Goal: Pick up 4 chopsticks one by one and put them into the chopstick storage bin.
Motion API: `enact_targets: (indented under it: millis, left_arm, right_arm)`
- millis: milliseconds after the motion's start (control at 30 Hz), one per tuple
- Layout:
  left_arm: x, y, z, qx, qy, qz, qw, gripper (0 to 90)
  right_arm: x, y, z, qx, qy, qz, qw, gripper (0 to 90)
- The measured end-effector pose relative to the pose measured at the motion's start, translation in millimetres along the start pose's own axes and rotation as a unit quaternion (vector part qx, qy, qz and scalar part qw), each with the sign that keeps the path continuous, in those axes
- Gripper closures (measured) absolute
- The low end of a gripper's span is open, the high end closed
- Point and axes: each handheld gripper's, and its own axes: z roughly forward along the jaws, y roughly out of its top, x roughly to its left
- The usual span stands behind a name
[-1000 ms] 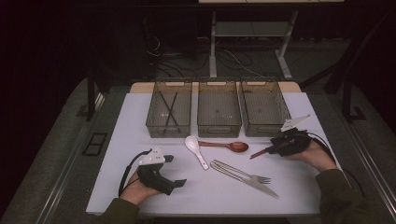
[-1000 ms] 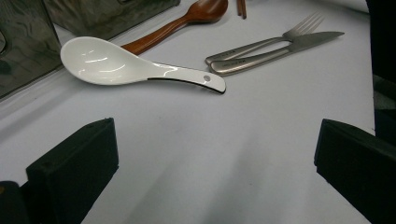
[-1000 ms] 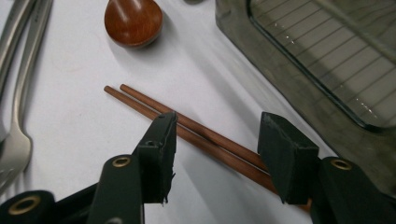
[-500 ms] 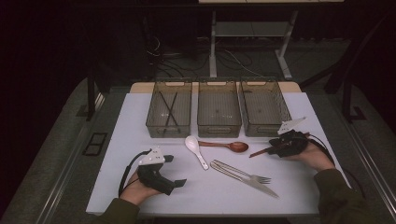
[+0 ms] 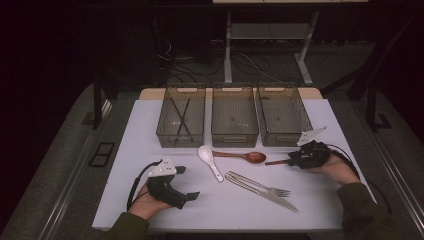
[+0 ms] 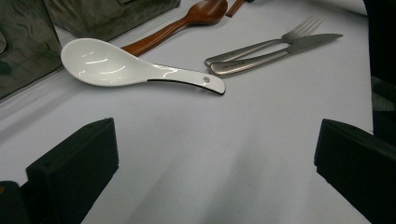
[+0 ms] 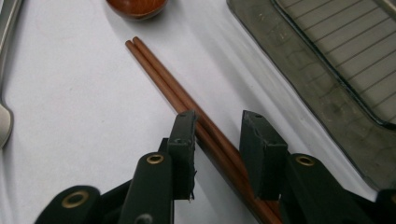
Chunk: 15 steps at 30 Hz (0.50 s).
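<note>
Crowding the chopsticks (image 7: 187,100): wooden spoon (image 7: 136,8) (bowl just beyond), tray (image 7: 336,79) beside.

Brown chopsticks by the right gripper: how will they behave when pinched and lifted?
The chopsticks look thin, rigid and probably light. Being two loose round sticks side by side, they may roll or split apart. The right gripper straddles one end, so the far tips may droop.

High view: fixed above the near edge, looking forward and down over the whole worktop (image 5: 150,120). Left tool view sits low and close over the surface; right tool view closer still. All three share the wooden spoon (image 5: 245,156) (image 6: 187,18) (image 7: 136,7).
</note>
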Motion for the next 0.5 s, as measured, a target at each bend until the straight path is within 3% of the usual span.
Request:
enact_targets:
  millis: [500]
  left_arm:
    - [-0.4,0.2,0.0,0.0,-0.001,0.0,1.0,0.0]
  right_arm:
    - [10.1,-2.0,-5.4,0.018,0.017,-0.006,0.9997,73.4]
